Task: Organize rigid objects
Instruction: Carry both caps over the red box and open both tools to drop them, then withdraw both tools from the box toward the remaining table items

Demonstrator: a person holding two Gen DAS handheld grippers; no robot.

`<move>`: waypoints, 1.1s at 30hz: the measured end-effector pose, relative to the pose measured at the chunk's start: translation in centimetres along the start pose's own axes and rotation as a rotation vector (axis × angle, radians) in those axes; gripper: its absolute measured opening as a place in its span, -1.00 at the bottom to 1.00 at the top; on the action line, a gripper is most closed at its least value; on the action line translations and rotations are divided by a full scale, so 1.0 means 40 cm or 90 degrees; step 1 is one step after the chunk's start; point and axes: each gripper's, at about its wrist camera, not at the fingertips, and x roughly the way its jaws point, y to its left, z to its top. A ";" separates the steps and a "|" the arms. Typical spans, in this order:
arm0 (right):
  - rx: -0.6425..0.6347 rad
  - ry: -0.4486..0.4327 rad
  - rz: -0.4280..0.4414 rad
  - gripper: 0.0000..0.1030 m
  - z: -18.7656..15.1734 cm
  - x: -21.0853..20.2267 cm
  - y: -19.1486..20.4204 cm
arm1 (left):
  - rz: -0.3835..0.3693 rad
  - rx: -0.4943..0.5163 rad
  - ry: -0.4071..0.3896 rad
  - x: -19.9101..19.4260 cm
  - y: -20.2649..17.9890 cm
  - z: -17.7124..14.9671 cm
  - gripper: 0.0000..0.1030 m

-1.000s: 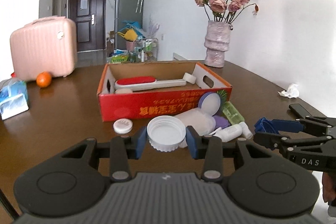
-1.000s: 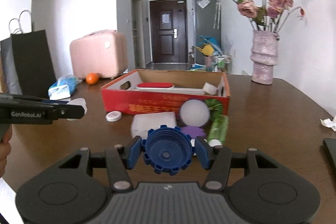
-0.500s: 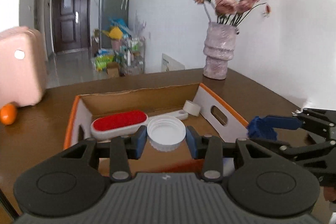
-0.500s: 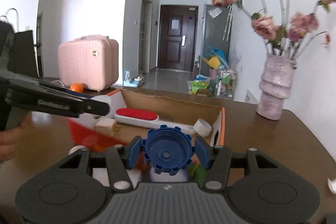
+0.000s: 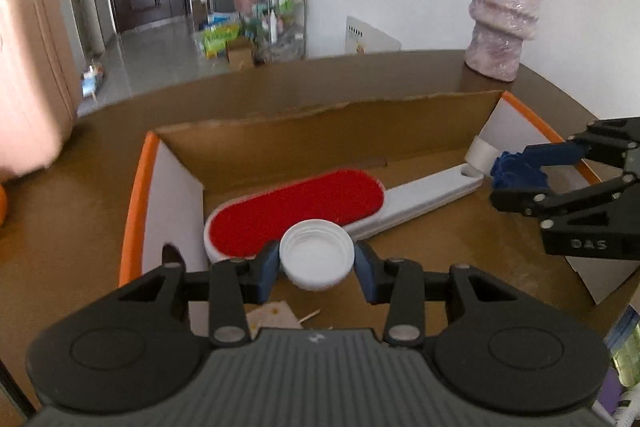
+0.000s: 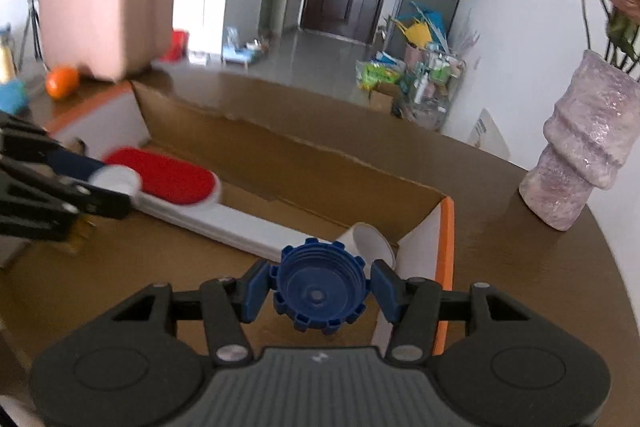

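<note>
My left gripper (image 5: 316, 265) is shut on a white jar lid (image 5: 317, 259) and holds it over the open cardboard box (image 5: 332, 131), above the red lint brush (image 5: 296, 211) lying inside. My right gripper (image 6: 320, 293) is shut on a blue ridged cap (image 6: 320, 291) and holds it over the box's right end (image 6: 446, 247), near a white tape roll (image 6: 372, 239). The right gripper with its blue cap also shows in the left wrist view (image 5: 520, 171). The left gripper with the white lid shows in the right wrist view (image 6: 116, 183).
A pink textured vase (image 5: 504, 19) with flowers stands on the brown table (image 5: 80, 211) beyond the box. A pink suitcase (image 6: 104, 11) and an orange (image 6: 62, 81) sit at the far left. Bottles lie outside the box at the lower right (image 5: 624, 355).
Both grippers have moved forward from in front of the box to over its inside, each still holding its lid. The view now looks down into the box.
</note>
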 end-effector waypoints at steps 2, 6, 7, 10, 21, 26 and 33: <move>0.000 0.011 0.002 0.06 0.003 0.010 -0.002 | -0.004 0.001 -0.010 -0.008 0.006 0.003 0.09; 0.004 -0.001 -0.008 0.20 0.009 0.003 -0.008 | 0.002 -0.008 -0.018 -0.033 0.014 0.004 0.20; 0.007 -0.004 -0.007 0.20 0.011 -0.007 -0.013 | 0.000 -0.010 -0.023 -0.051 0.017 0.000 0.20; 0.016 -0.026 -0.001 0.21 0.014 -0.068 -0.027 | 0.008 -0.015 -0.044 -0.103 0.017 0.008 0.25; 0.047 -0.154 -0.027 0.45 -0.051 -0.427 -0.035 | 0.064 -0.047 -0.218 -0.473 0.008 -0.084 0.57; 0.061 -0.234 -0.043 0.68 -0.148 -0.576 0.019 | 0.053 -0.078 -0.293 -0.635 -0.027 -0.204 0.73; 0.132 -0.356 -0.014 0.79 -0.359 -0.727 0.093 | 0.153 -0.078 -0.411 -0.780 -0.137 -0.442 1.00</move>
